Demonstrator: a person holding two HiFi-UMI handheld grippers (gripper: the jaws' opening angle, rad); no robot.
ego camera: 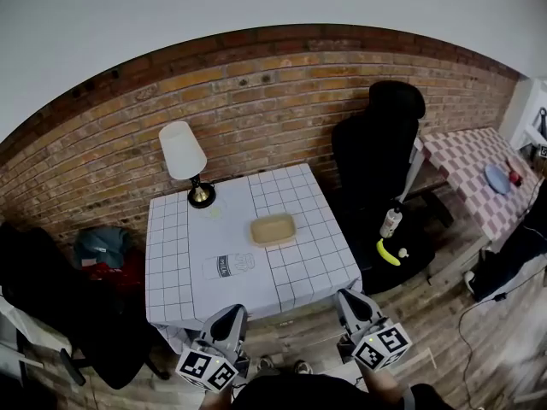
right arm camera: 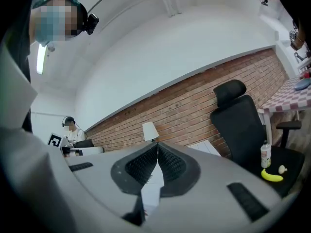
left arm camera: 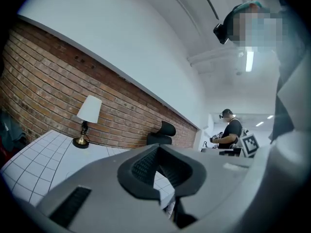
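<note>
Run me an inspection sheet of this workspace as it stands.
Surface: table under a white grid cloth.
Job's things: milk carton lying flat; shallow tray beside it, apart, looks empty.
Clutter: lamp at the far left corner.
Grippers: left gripper and right gripper both shut, empty, off the table's near edge.
Cables: one cable on the floor at right.
Surroundings: brick wall; black chair bearing a bottle and banana.
</note>
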